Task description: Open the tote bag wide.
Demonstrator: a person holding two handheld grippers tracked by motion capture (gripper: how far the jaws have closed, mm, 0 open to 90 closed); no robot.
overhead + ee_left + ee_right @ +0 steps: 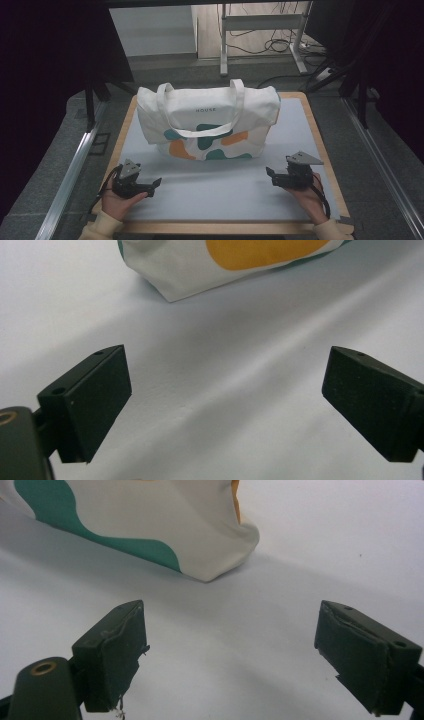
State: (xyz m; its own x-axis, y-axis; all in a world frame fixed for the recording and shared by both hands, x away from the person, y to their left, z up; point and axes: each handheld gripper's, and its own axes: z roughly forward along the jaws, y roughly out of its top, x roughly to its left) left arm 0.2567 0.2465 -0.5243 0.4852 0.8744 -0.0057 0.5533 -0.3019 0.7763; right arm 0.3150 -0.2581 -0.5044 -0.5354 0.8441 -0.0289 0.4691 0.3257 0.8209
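At frame centre, a tote bag (207, 122) lies on the grey mat (220, 192). Left gripper (156, 184) at lower left and right gripper (270, 174) at lower right both gape empty, apart from it.

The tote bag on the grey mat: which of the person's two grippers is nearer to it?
About equal. The left gripper lies near the tote bag by its lower left corner; the right gripper by its lower right corner. Both are open, touching nothing.

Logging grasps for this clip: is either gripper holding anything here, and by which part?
Nothing is held. The left gripper and right gripper are both open over the mat, short of the tote bag.
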